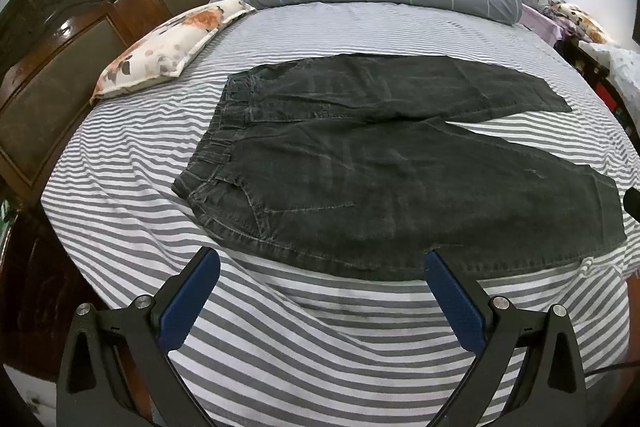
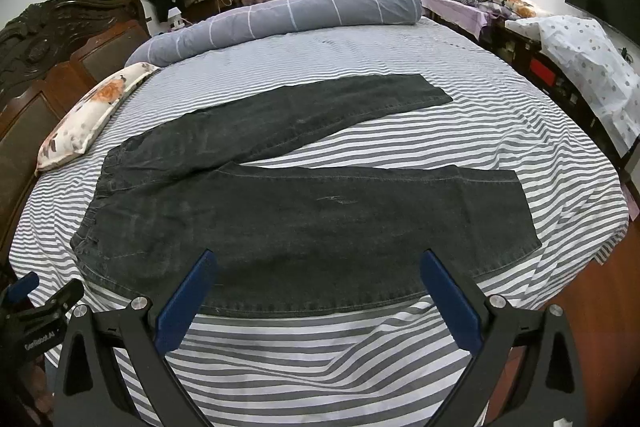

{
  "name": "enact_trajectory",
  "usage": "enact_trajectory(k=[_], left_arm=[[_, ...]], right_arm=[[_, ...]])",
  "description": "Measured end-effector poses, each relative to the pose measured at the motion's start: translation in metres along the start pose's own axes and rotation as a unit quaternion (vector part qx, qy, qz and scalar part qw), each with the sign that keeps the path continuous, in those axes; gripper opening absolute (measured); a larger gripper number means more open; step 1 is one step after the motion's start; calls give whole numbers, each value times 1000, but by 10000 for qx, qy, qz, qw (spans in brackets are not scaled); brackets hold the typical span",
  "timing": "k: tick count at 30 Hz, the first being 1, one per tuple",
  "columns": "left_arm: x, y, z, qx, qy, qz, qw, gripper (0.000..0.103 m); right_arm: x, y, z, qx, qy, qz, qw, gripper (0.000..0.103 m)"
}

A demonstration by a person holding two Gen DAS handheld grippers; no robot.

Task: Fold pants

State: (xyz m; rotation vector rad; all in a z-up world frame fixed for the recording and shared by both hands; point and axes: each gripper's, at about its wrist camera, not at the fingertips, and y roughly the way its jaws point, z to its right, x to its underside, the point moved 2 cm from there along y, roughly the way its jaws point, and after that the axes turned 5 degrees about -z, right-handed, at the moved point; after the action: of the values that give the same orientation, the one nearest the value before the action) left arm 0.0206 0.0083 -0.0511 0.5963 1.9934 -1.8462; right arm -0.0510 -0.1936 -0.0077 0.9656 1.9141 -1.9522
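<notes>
Dark grey jeans (image 1: 380, 183) lie flat on the striped bed, waistband to the left, both legs spread apart to the right. They also show in the right wrist view (image 2: 312, 219). My left gripper (image 1: 322, 263) is open and empty, hovering above the near edge of the jeans by the hip. My right gripper (image 2: 318, 263) is open and empty, over the near edge of the near leg. The left gripper (image 2: 44, 291) also shows at the lower left of the right wrist view.
The grey and white striped sheet (image 1: 320, 339) covers the bed. A floral pillow (image 1: 168, 47) lies at the left by the dark wooden headboard (image 1: 68, 39). A rolled grey duvet (image 2: 288, 15) lies along the far side. A second bed (image 2: 560, 39) stands at the right.
</notes>
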Motion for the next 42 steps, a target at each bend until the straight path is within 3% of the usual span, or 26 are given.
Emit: enact_trajectory(k=[8, 15, 20, 24, 28, 32, 36, 42], left_arm=[[-11, 17, -14, 129, -70, -43, 9999, 101], [-50, 30, -48, 101, -281, 115, 9995, 95], [-97, 46, -93, 285, -545, 194, 9979, 67], [-132, 68, -132, 659, -690, 197, 9952, 59], [-157, 102, -166, 1282, -930, 43, 9874, 50], [-176, 144, -193, 1727, -1237, -157, 9771, 50], [-199, 187, -219, 2208, -1809, -213, 9581, 45], [-231, 233, -232, 2377, -1768, -66, 9551, 42]], right_arm=[[0, 11, 2, 11, 78, -191, 9998, 101], [-11, 18, -11, -161, -118, -230, 9995, 101], [-31, 32, -35, -270, -456, -287, 9982, 101], [-49, 47, -48, -388, -533, -355, 9972, 101], [-68, 66, -62, -486, -530, -406, 9966, 101], [-78, 90, -77, -377, -643, -496, 9960, 101], [-79, 121, -88, -341, -631, -783, 9943, 101], [-78, 159, -99, -204, -743, -1103, 9909, 101]])
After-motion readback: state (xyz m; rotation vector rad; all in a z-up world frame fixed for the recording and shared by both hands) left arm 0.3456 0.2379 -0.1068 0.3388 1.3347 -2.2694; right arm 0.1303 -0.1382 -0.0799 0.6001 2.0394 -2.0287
